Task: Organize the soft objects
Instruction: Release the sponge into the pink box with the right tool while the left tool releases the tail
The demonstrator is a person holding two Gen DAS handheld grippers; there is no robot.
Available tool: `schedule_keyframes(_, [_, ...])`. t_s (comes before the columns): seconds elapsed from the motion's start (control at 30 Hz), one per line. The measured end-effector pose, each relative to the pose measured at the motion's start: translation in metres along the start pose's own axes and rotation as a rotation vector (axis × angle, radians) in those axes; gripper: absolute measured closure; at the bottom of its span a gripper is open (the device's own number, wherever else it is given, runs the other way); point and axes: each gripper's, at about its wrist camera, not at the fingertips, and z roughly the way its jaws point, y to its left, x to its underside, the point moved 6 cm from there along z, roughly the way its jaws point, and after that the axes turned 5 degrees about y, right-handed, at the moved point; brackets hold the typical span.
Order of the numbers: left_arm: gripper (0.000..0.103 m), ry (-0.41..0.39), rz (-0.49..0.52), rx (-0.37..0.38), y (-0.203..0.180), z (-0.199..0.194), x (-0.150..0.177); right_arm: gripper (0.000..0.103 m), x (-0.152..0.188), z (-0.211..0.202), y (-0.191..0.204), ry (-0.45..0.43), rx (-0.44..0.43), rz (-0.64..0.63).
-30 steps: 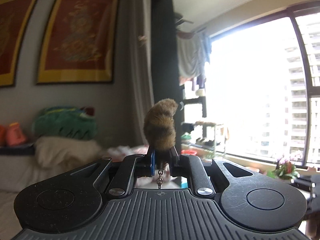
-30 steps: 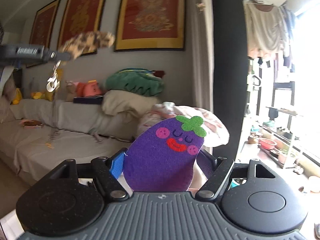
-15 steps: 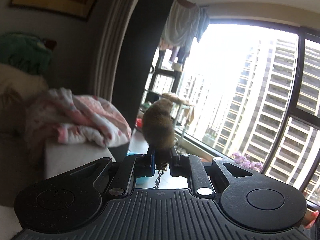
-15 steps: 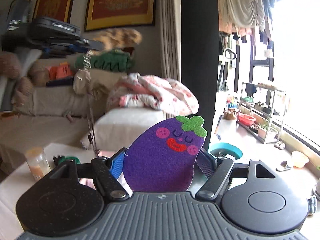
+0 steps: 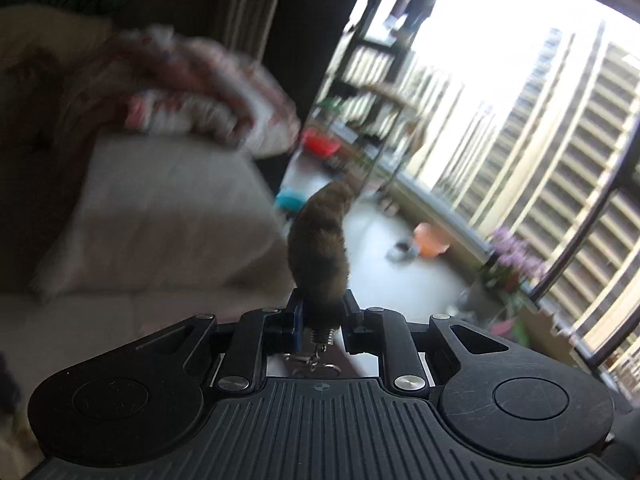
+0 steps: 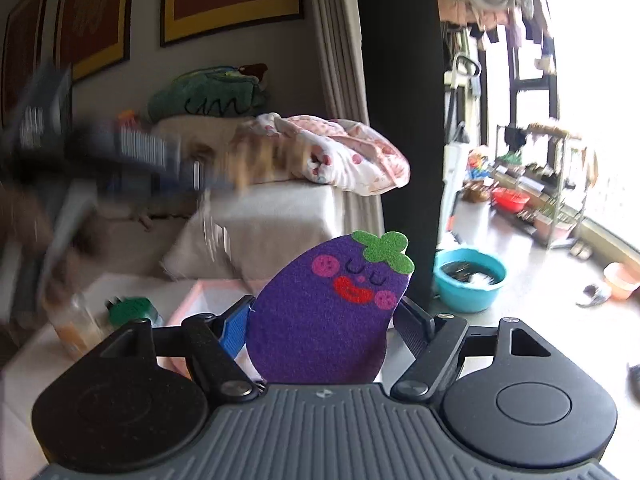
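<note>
The left gripper (image 5: 320,312) is squeezed tight on a brown furry tail (image 5: 320,248), which sticks straight up between its fingers, with a small metal chain (image 5: 316,358) hanging under it. Only the left view shows the tall window (image 5: 540,140) and the purple flowers (image 5: 516,258) beside it. The right gripper (image 6: 324,320) is clamped on a purple felt eggplant (image 6: 324,312) with a smiling face and a green top, standing up between its two fingers. Only the right view shows a pink tray (image 6: 200,300) just past the eggplant, on a white table (image 6: 32,360) with a green thing (image 6: 130,310) and a jar (image 6: 76,328). In that view the left gripper is a blur at the left, up in the air over the table. Both views show the sofa (image 6: 276,216) with a pink spotted blanket (image 6: 352,152) on its arm. A blue bowl (image 6: 470,278) sits on the open floor to the right.
</note>
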Motion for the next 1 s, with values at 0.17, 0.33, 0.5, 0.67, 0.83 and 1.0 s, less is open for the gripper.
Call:
schedule_keyframes(0.17, [0.083, 0.234, -0.081, 0.034, 0.039, 0.045, 0.04, 0.028, -0.01, 0.03, 0.013, 0.068, -0.138, 0.01])
schedule_keyframes(0.33, [0.083, 0.218, -0.188, 0.189, 0.073, 0.029, 0.04, 0.027, -0.002, 0.088, 0.039, 0.205, -0.166, -0.04])
schedule_keyframes(0.5, [0.083, 0.094, -0.137, 0.111, 0.113, -0.015, 0.031, 0.023, 0.012, 0.142, 0.042, 0.406, -0.156, 0.033])
schedule_keyframes(0.67, [0.083, -0.056, -0.103, 0.027, 0.16, -0.073, 0.043, 0.023, -0.002, 0.14, 0.039, 0.366, -0.116, 0.11])
schedule_keyframes(0.83, [0.083, -0.162, -0.099, -0.033, 0.19, -0.127, 0.066, 0.056, -0.044, 0.162, 0.072, 0.279, -0.058, 0.029])
schedule_keyframes(1.0, [0.083, -0.181, -0.097, -0.05, 0.204, -0.147, 0.095, 0.056, -0.035, 0.226, 0.084, 0.462, 0.009, 0.014])
